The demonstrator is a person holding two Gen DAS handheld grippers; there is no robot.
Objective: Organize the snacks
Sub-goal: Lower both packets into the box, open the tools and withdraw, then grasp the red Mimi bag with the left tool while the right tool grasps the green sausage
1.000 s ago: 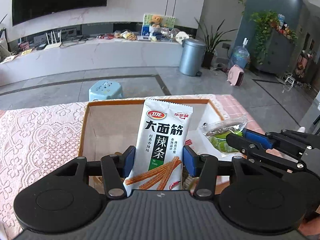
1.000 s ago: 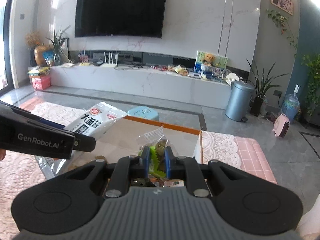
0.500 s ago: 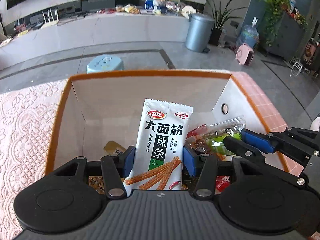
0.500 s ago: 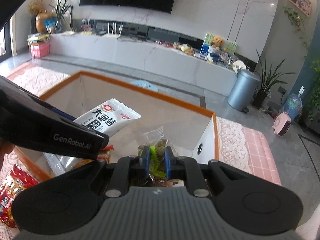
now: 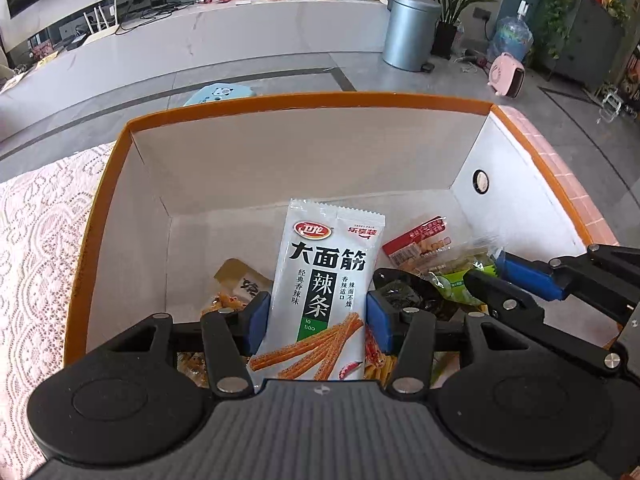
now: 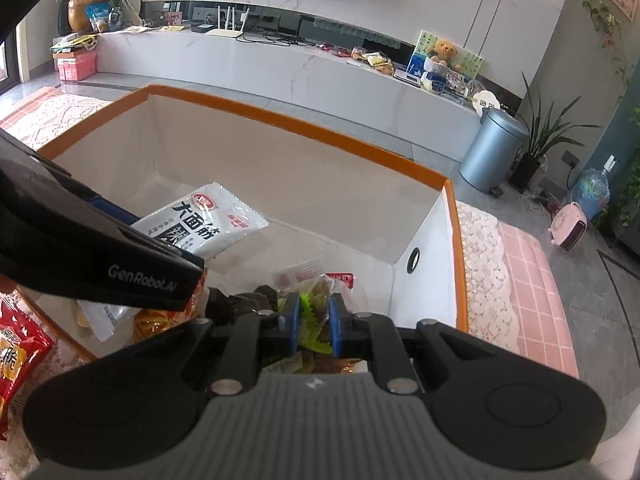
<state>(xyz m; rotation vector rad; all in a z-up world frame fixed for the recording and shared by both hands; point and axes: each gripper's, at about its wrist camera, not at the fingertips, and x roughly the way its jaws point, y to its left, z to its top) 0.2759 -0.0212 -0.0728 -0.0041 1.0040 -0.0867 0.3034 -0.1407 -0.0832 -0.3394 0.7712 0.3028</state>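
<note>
The left gripper [image 5: 317, 322] has its jaws clamped on the white packet [image 5: 326, 280], frame centre; the right gripper [image 6: 314, 326] pinches the green packet [image 6: 312, 316]. Both hang low inside the box [image 5: 304, 100], likely ready for dropping onto snacks there.

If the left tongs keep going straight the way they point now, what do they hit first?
Probably the white floor of the orange-rimmed cardboard box; the left tongs point down into it, gripping the white spicy-strip snack packet, whose top edge would likely touch first. Depth is uncertain.
</note>
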